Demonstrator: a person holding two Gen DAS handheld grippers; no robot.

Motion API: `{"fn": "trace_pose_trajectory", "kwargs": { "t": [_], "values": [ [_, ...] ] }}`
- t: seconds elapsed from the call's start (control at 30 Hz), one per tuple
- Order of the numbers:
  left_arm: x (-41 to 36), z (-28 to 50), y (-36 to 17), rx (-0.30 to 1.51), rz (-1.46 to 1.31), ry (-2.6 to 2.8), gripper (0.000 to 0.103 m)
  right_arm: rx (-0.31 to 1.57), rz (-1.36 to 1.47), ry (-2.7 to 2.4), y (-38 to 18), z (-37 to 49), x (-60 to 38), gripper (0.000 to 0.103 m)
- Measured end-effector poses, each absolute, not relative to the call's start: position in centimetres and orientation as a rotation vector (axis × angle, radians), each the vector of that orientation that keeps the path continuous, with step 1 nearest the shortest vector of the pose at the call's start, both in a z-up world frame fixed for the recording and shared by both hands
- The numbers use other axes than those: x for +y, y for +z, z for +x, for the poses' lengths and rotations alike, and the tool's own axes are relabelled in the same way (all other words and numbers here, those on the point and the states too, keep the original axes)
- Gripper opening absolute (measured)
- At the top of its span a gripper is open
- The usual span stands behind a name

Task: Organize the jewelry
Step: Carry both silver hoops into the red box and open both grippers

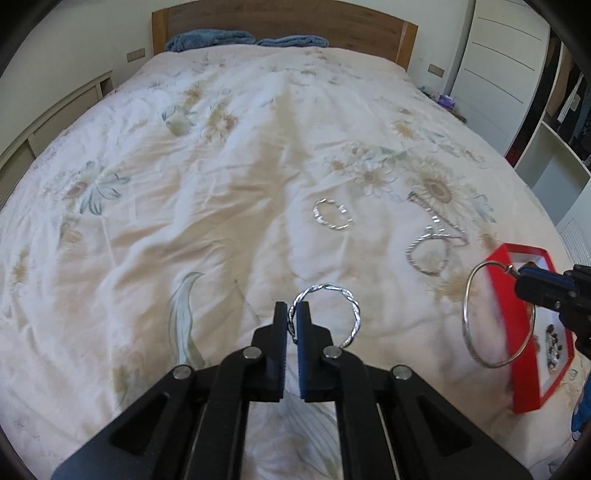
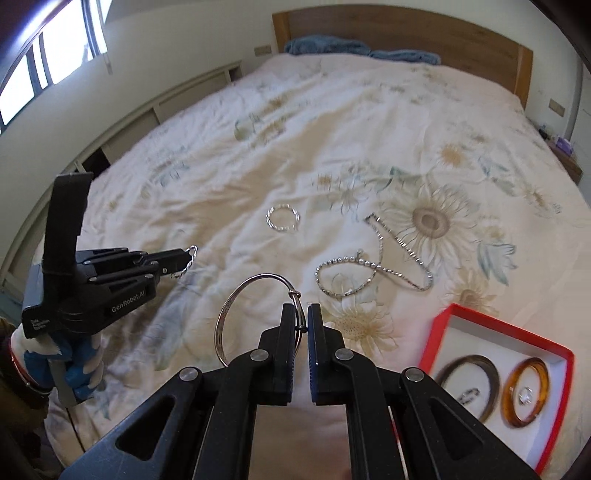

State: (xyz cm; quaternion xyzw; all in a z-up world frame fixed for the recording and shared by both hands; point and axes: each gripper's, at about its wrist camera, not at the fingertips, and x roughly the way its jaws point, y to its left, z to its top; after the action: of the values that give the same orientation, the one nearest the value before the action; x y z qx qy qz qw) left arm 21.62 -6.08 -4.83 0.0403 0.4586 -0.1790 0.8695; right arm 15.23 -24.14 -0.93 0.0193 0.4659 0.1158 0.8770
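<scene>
My left gripper point(image 1: 294, 308) is shut on a twisted silver bangle point(image 1: 352, 312), held above the quilt; it also shows in the right wrist view point(image 2: 181, 258). My right gripper point(image 2: 301, 310) is shut on a plain silver bangle point(image 2: 236, 299), which hangs beside the red box point(image 1: 517, 373) in the left wrist view point(image 1: 466, 314). The red box point(image 2: 480, 315) holds a dark bangle point(image 2: 491, 373), an amber bangle point(image 2: 543, 373) and rings. Another twisted bangle point(image 2: 282, 218) and a chain necklace point(image 2: 373, 275) lie on the quilt.
A floral quilt point(image 1: 184, 166) covers the bed, with a wooden headboard point(image 1: 280, 18) and blue towels point(image 1: 210, 38) at the far end. Low cabinets point(image 2: 177, 99) run along the left, white wardrobes point(image 1: 506, 55) on the right.
</scene>
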Motion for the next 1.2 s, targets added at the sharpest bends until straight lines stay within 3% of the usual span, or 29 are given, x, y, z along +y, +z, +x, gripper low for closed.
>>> {"fn": "trace_pose_trajectory", "kwargs": {
  "t": [0.5, 0.8, 1.2],
  "values": [
    [-17.6, 13.0, 0.9, 0.895, 0.114, -0.606, 0.004, 0.894, 0.084, 0.016, 4.1, 4.5, -35.7, 0.007],
    [-26.9, 8.2, -1.7, 0.964, 0.203, -0.737, 0.004, 0.954, 0.129, -0.098, 0.6, 0.4, -42.8, 0.007],
    [-31.3, 9.2, -6.7, 1.068, 0.271, -0.697, 0.004, 1.037, 0.211, -0.078, -5.9, 0.7, -45.5, 0.007]
  ]
}}
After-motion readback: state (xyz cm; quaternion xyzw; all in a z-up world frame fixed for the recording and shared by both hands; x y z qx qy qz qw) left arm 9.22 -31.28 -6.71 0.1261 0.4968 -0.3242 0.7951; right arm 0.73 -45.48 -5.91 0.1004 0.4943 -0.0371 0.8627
